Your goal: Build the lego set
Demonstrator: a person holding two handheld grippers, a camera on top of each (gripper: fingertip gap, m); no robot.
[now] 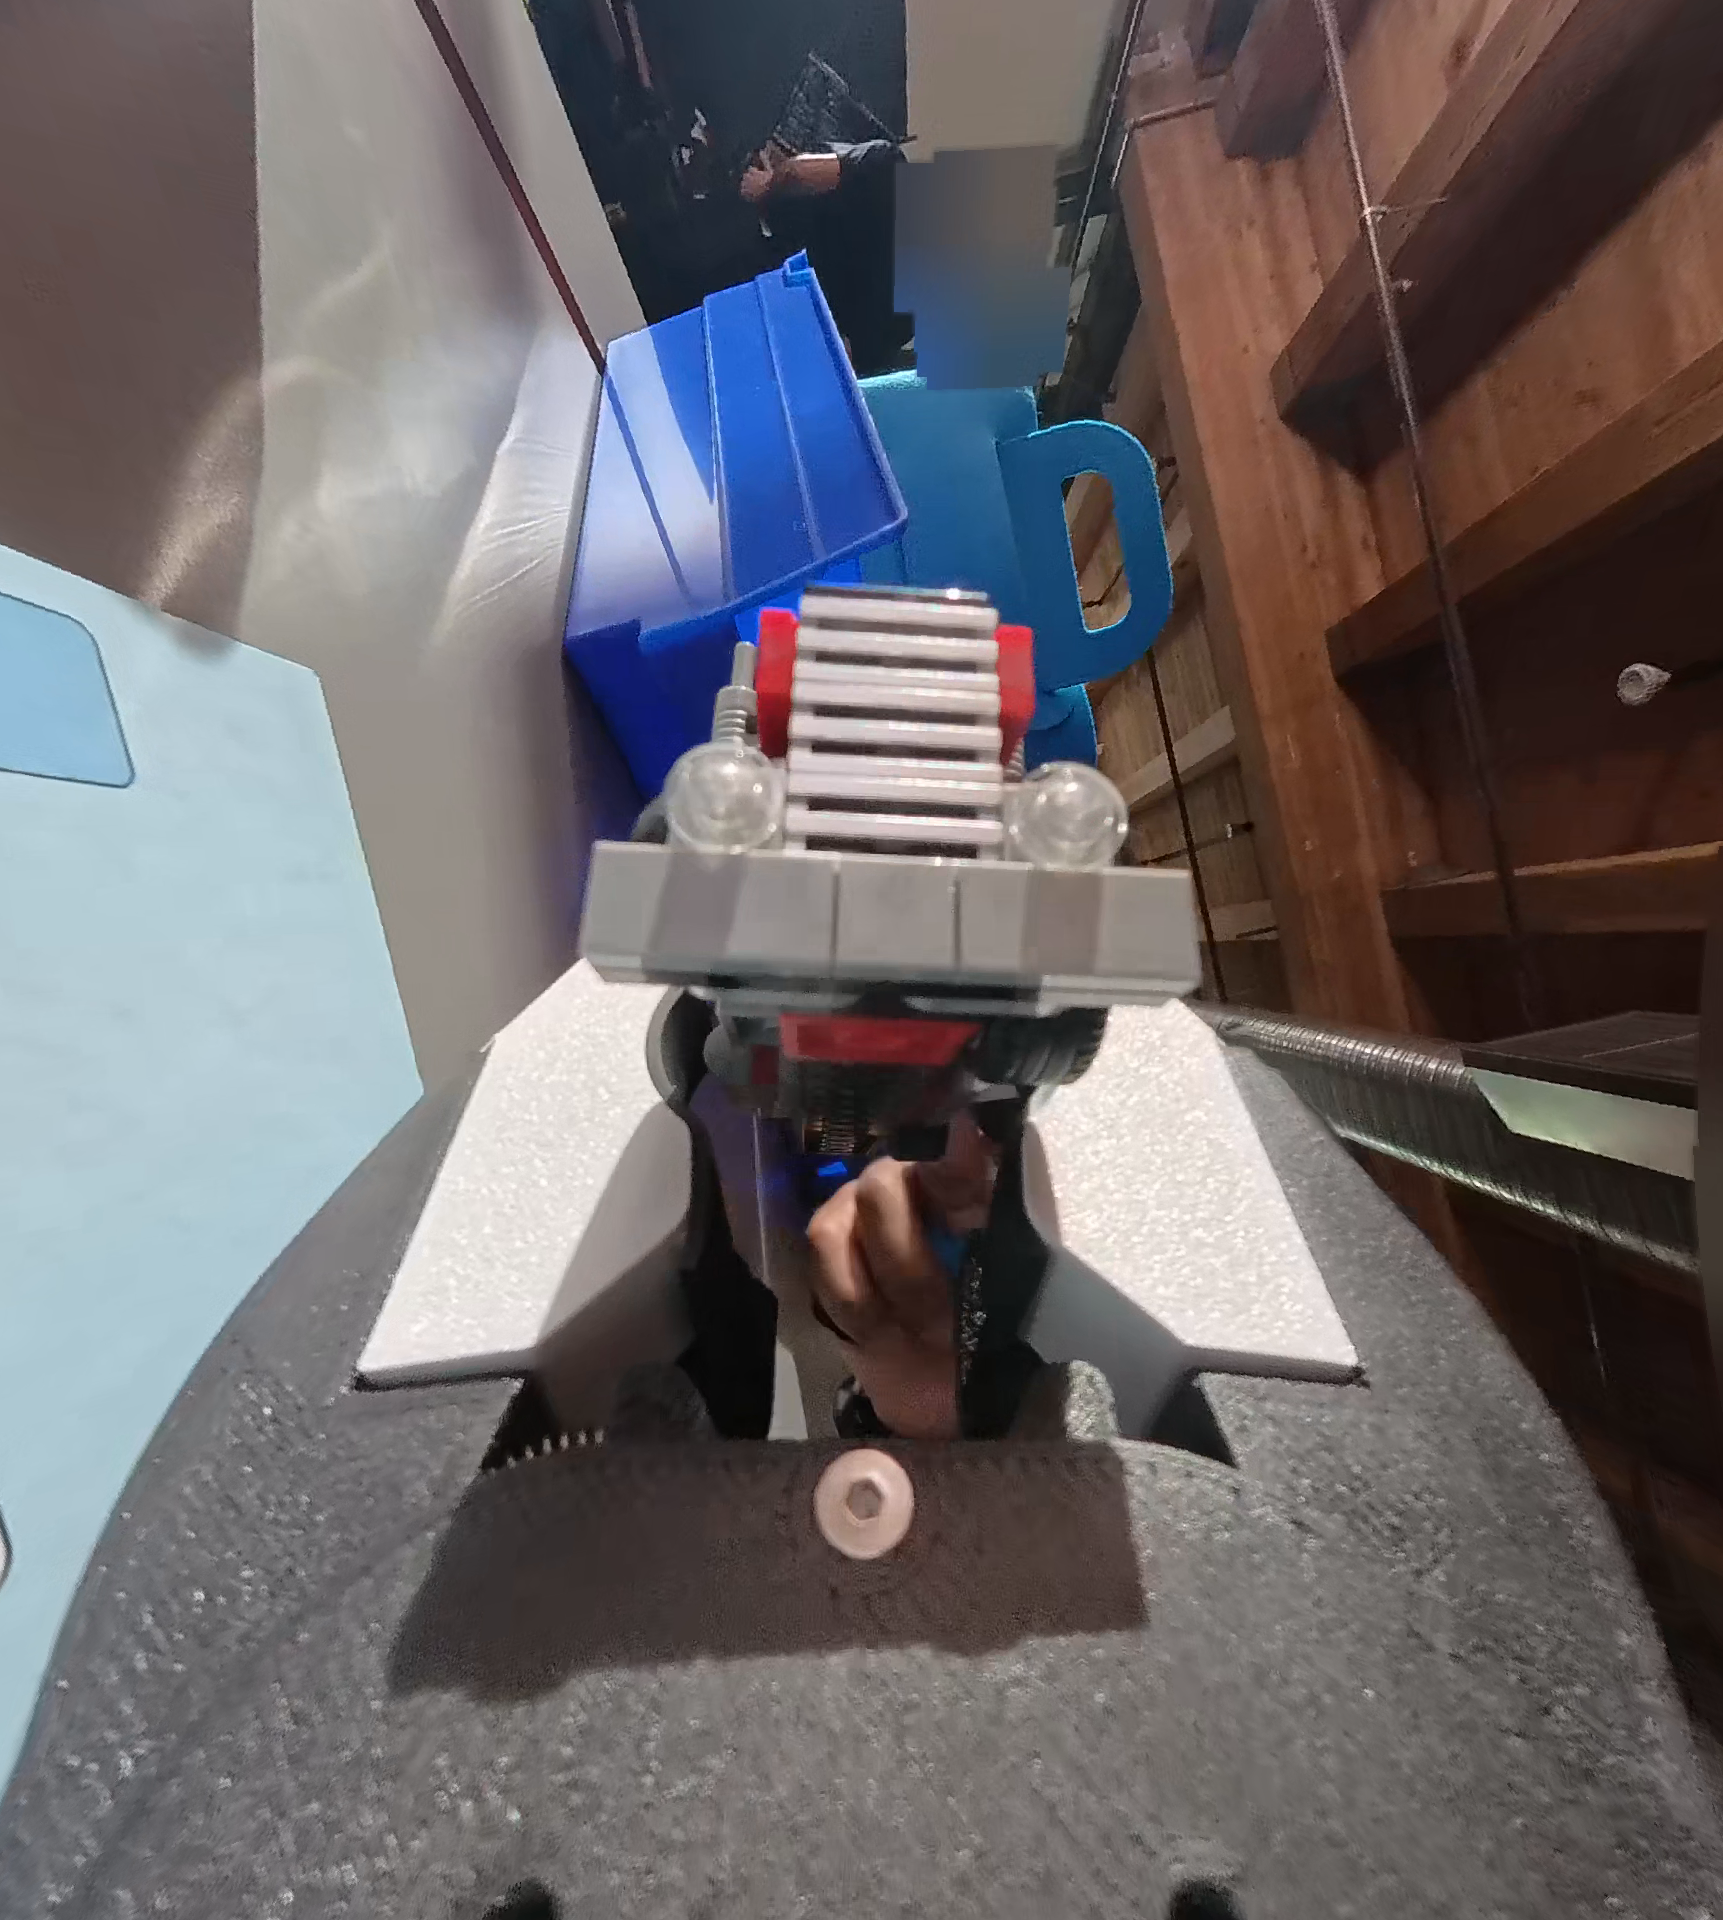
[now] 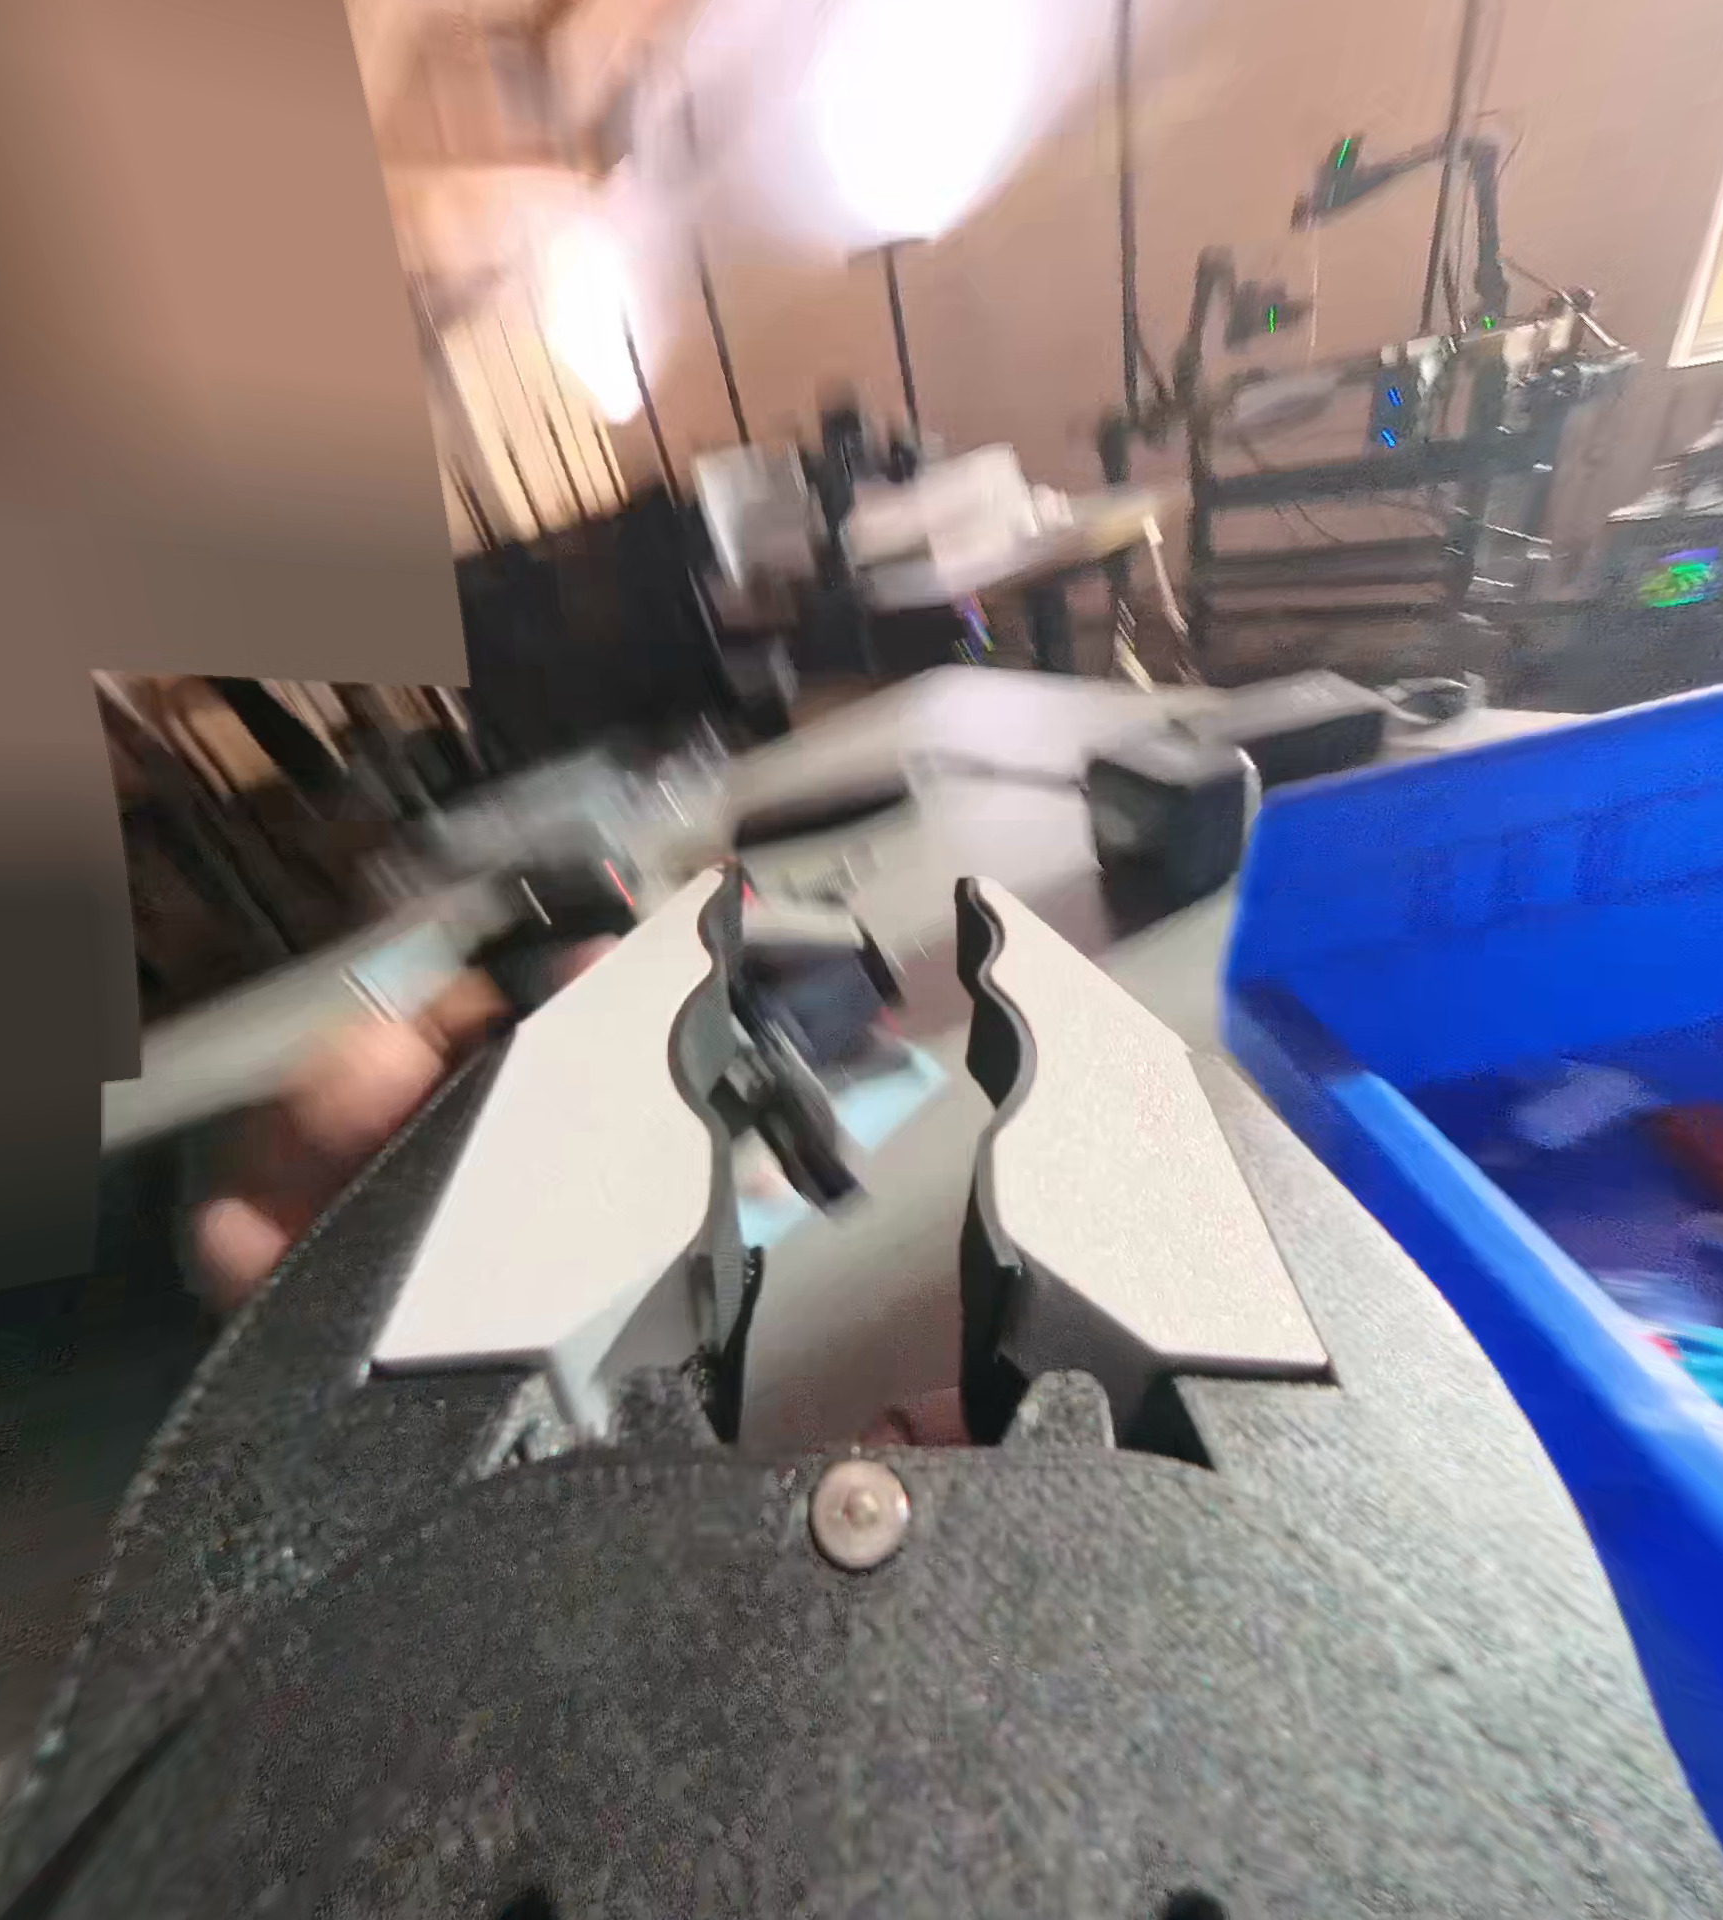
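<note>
In the left wrist view my left gripper (image 1: 883, 1039) is shut on a lego truck (image 1: 888, 831), held by its underside between the white fingers (image 1: 545, 1174). The truck faces the camera with a grey bumper, a grey slatted grille, two clear headlights and red side pieces. In the blurred right wrist view my right gripper (image 2: 846, 888) is open. A dark blurred lego piece (image 2: 795, 1081) shows in the gap close to its left finger (image 2: 608, 1122). I cannot tell whether they touch. The left gripper (image 2: 483, 925) and the hand holding it (image 2: 348, 1091) show at the left.
A blue plastic bin (image 1: 732, 499) stands just behind the truck, also at the right in the right wrist view (image 2: 1563, 935), with loose pieces inside. A teal felt bag with a handle (image 1: 1106, 520), a light blue booklet (image 1: 109, 935) and wooden shelving (image 1: 1459, 520) surround it.
</note>
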